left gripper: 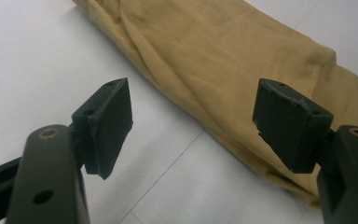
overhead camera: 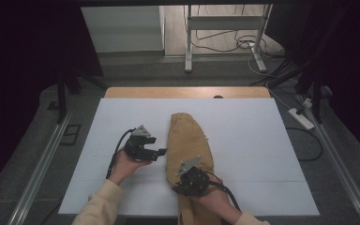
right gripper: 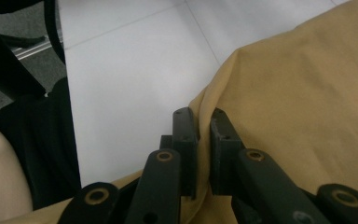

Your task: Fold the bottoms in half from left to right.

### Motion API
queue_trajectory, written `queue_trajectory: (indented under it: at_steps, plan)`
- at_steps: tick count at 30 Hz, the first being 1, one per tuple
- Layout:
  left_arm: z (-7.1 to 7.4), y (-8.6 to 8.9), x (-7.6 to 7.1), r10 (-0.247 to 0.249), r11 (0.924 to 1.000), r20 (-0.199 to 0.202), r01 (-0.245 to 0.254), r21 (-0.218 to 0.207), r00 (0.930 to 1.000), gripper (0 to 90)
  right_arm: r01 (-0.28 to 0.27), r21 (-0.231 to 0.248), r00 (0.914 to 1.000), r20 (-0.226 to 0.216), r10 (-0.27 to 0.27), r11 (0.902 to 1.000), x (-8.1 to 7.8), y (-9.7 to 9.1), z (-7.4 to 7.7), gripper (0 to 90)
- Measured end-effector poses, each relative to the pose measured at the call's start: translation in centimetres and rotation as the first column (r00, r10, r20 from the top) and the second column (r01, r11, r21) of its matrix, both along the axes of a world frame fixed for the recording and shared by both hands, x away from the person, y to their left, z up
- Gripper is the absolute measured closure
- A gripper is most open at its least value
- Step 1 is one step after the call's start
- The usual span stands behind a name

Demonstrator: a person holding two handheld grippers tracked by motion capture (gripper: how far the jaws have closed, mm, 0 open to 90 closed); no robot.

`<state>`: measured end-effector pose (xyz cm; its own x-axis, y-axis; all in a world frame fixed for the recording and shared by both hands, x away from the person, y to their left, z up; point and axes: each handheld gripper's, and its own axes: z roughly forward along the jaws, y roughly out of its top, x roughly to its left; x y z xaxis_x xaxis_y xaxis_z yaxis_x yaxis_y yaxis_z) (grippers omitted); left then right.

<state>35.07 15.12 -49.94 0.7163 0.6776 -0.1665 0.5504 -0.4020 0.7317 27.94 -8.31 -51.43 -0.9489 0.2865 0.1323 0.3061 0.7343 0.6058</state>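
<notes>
A mustard-yellow cloth garment (overhead camera: 189, 140) lies lengthwise down the middle of the white board (overhead camera: 253, 136), its near end hanging over the front edge. My right gripper (overhead camera: 180, 180) sits on the garment's near left part, shut on a raised fold of the fabric (right gripper: 204, 100) that runs between its pads. My left gripper (overhead camera: 161, 152) rests on the board just left of the garment, jaws open and pointing at its edge. In the left gripper view the cloth (left gripper: 223, 60) lies beyond the gripper (left gripper: 193, 123), nothing between its pads.
The board lies on a wooden table (overhead camera: 187, 92). Metal rails (overhead camera: 37, 173) run along both sides. A stand's legs (overhead camera: 187, 42) and cables (overhead camera: 225, 42) are on the floor behind, and a power strip (overhead camera: 301, 118) lies at the right.
</notes>
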Motion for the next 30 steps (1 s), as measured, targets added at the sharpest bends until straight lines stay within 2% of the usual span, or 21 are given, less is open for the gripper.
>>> queue_trajectory:
  at_steps: [14, 16, 18, 22, 27, 30]
  plan:
    - [0.0, 0.0, 0.0, 0.000, 1.0000, 0.001, 0.000, 0.001, 1.0000, 27.7, -0.018, 0.013, 0.9998, 0.003, 0.018, 0.9998, 0.1, 0.1, -0.2, 81.9]
    - [0.0, 0.0, 0.0, 0.000, 1.0000, 0.000, 0.000, 0.001, 1.0000, 27.6, -0.025, 0.015, 0.9997, 0.004, 0.025, 0.9996, 0.1, 0.1, -0.2, 77.5]
    - [0.1, 0.1, 0.0, 0.000, 1.0000, 0.001, 0.000, 0.000, 1.0000, 27.6, -0.037, 0.029, 0.9993, 0.005, 0.037, 0.9989, 0.2, 0.0, 0.1, 66.1]
    - [0.1, 0.1, 0.0, 0.001, 1.0000, 0.002, -0.001, 0.000, 1.0000, 27.6, -0.015, 0.114, 0.9997, 0.022, 0.013, 0.9934, 0.5, -0.6, 1.1, 50.4]
    - [0.1, 0.1, 0.0, 0.003, 1.0000, 0.001, -0.003, 0.001, 1.0000, 27.5, 0.038, 0.161, 0.9977, 0.049, -0.047, 0.9862, 1.4, -1.8, 2.2, 45.5]
    - [0.1, 0.1, 0.0, 0.004, 1.0000, 0.002, -0.004, 0.001, 1.0000, 27.5, 0.075, 0.158, 0.9942, 0.064, -0.086, 0.9846, 2.2, -2.7, 2.4, 43.9]
